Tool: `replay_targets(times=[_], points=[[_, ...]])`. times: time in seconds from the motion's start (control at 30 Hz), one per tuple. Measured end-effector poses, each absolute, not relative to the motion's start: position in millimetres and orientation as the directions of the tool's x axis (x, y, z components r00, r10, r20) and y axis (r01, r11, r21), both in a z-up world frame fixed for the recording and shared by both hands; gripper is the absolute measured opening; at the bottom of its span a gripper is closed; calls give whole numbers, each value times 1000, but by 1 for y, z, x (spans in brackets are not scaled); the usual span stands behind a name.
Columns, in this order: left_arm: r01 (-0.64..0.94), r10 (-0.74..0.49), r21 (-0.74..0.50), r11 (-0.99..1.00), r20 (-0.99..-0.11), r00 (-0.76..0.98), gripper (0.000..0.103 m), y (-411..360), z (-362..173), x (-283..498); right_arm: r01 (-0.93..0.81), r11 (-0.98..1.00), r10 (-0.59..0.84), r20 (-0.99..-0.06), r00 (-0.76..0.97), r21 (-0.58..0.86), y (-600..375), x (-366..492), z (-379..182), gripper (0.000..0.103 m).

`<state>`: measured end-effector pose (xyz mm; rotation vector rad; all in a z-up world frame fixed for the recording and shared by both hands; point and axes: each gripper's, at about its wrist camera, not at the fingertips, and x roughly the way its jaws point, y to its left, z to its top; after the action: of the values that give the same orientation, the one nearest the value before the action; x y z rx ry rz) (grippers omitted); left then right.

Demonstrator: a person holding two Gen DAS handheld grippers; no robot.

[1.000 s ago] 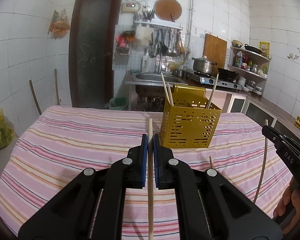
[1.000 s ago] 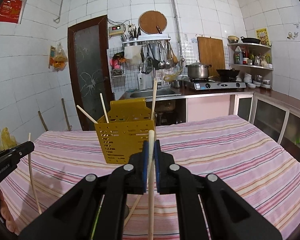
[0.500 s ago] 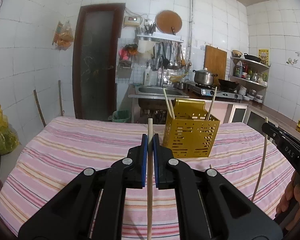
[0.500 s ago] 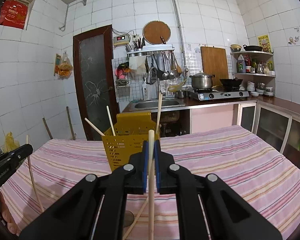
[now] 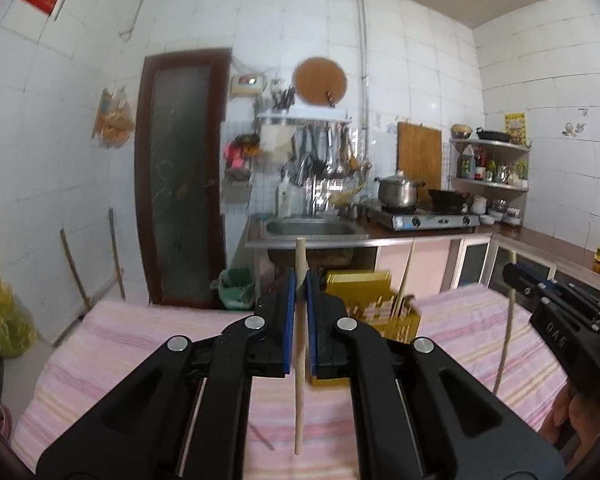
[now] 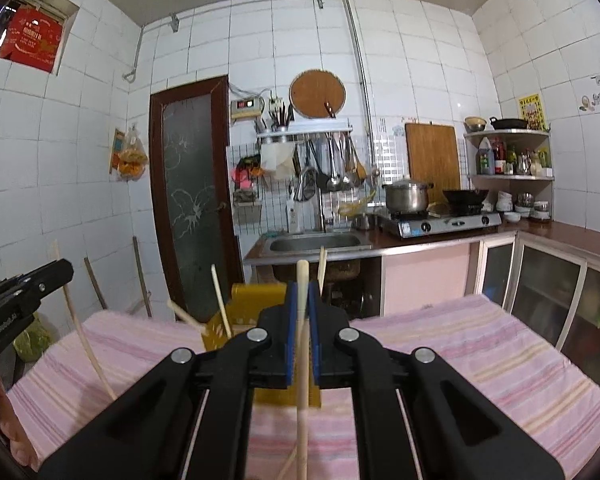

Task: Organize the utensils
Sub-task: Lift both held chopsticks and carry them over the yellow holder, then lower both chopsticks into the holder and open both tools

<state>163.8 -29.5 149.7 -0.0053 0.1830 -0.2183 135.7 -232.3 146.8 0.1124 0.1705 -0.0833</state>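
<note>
Left wrist view has the left gripper (image 5: 299, 304) pinching a wooden chopstick (image 5: 299, 360) upright between its blue pads, the lower end hanging free above the pink striped tablecloth (image 5: 140, 344). Just behind its fingers stands the yellow slotted holder (image 5: 380, 312), partly hidden by them, with another chopstick leaning out of it. Off to the right, the right gripper (image 5: 516, 276) comes in, its black body marked with letters that read roughly "DAS", and a second held chopstick (image 5: 508, 332) hangs from it.

From the right wrist view, the right gripper (image 6: 302, 312) is likewise clamped on its chopstick (image 6: 302, 360), and the holder (image 6: 256, 300) sits straight ahead, blocked in the middle by the jaws; three sticks poke out of it. The left gripper (image 6: 66, 272) shows at the left edge, with small print on its side that I cannot make out.

Cloth to both sides of the holder lies bare, and the table's far edge drops off before the sink counter (image 6: 316, 244). Beyond are a stove (image 6: 440, 224) with a steel pot (image 6: 406, 196), a dark glass door (image 6: 192, 200), and a red box (image 6: 32, 40) high on the wall with unreadable lettering.
</note>
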Motion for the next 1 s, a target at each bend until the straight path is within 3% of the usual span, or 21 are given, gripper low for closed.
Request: replay_targets(times=[0.4, 0.7, 1.0], points=[[242, -242, -14, 970, -39, 969, 4, -92, 222, 247, 127, 987, -127, -3, 992, 95, -254, 210, 224, 6], [208, -212, -44, 977, -127, 969, 4, -110, 180, 342, 104, 981, -114, 53, 992, 161, -264, 292, 208, 6], [173, -182, -58, 983, -251, 951, 4, -109, 111, 387, 115, 979, -96, -122, 988, 165, -276, 337, 131, 6]])
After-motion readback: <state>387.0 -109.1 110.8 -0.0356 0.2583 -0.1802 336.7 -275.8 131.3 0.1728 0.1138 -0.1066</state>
